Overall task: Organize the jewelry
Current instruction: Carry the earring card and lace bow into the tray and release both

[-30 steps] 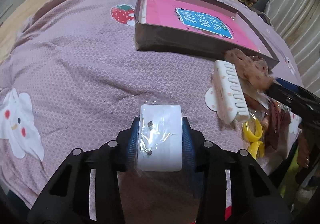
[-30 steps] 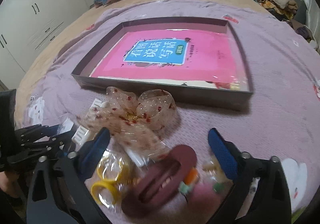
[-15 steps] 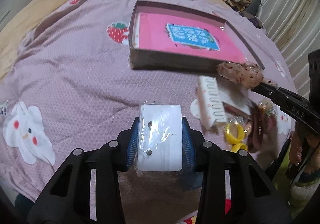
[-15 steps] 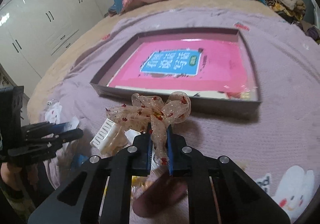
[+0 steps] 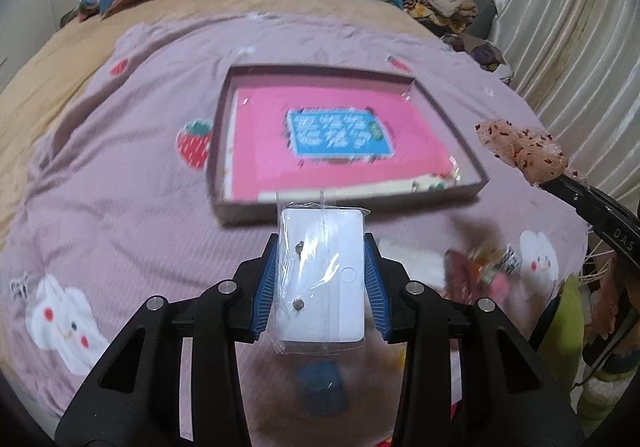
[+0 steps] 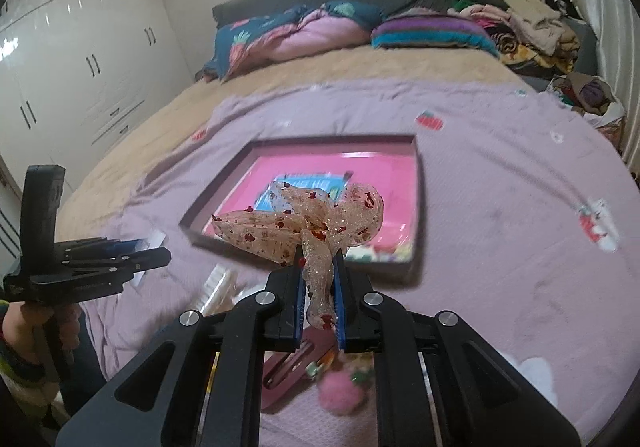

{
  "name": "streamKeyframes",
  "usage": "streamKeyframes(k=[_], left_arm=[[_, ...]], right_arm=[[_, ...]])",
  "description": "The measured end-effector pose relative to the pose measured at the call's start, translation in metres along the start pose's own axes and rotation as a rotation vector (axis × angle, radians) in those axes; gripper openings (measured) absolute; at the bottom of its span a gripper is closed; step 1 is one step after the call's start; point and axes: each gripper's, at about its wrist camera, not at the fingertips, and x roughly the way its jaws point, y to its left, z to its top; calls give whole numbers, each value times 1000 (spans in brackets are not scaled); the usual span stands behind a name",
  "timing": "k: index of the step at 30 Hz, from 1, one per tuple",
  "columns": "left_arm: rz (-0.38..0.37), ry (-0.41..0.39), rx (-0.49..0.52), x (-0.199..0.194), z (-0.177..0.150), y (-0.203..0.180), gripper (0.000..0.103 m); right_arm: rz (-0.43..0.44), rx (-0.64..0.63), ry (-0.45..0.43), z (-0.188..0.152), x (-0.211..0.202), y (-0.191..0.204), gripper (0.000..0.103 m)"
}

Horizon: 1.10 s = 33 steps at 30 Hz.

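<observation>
Nearest the left camera: left gripper (image 5: 321, 287), its blue pads pinching a white earring card (image 5: 322, 277) in a clear sleeve, held flat above the bedspread (image 5: 120, 207).
Nearest the right camera: right gripper (image 6: 319, 301), fingers pressed together on the tail of a sheer bow (image 6: 308, 225) with red specks; the bow is lifted clear of the bedspread.
Near edge of the bedspread: a blurred heap of small things under and beside the grippers, among them a dark red hair clip (image 6: 286, 371), a pink pompom (image 6: 340, 393) and a white comb-like clip (image 6: 218, 285).
Middle of the bedspread: a shallow brown tray (image 5: 218, 151) lying flat, with a pink book (image 5: 264, 151) inside that fills most of its floor.
Bow and tray: in the right view the bow hangs in front of the tray's near wall; in the left view it shows off the tray's right edge.
Far end of the bed: a pink and dark blue quilt (image 6: 288, 35), a striped blanket (image 6: 428, 31) and a pile of clothes (image 6: 532, 31).
Left wall: white wardrobe (image 6: 72, 59).
</observation>
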Motion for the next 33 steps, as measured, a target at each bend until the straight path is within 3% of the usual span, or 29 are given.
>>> streamKeyframes(k=[17,26,33], left_arm=[[-10,-32,32,19,67,-13,32],[17,-5,2,55,91,0,32],[46,55,-9,93,87,11,32]], right_arm=[[-59,21,-57,54,9,-10,11],[-60,14,-18,70,46,-11,11],[-60,37,42,66,81,-17,11]])
